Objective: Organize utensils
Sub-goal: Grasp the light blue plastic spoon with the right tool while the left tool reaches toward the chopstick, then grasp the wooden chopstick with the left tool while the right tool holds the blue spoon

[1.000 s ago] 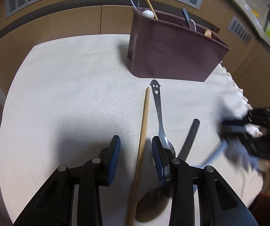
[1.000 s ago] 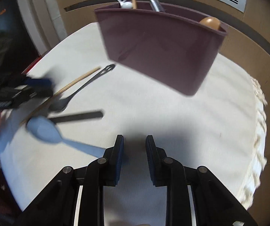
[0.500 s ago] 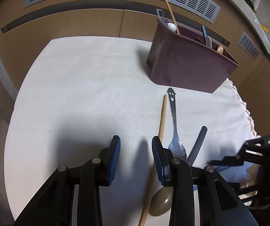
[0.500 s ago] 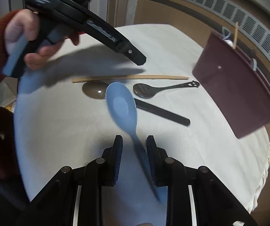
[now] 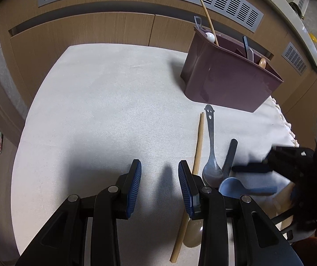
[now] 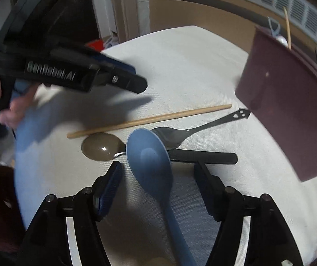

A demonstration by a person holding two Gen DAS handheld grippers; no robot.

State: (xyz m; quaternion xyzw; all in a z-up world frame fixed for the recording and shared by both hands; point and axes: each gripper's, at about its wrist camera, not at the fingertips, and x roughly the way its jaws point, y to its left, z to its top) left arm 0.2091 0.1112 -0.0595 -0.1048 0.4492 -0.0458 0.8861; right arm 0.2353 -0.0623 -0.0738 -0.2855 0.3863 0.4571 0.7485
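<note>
Between the right tool's [image 6: 158, 186] just-opened jaws lies the blue spoon [image 6: 151, 166] on the table [image 6: 191, 66], bowl toward 12 o'clock, handle toward 6, untouched by either pad. Left tool [image 5: 159, 184] is open, empty.

Colours on the cream woven cloth [image 5: 105, 102]
A pale blue spoon [image 6: 151, 161], a dark grey smiley-handled spoon [image 5: 211, 155], a tan chopstick [image 6: 149, 119] and a plum caddy [image 5: 229, 82] are seen
</note>
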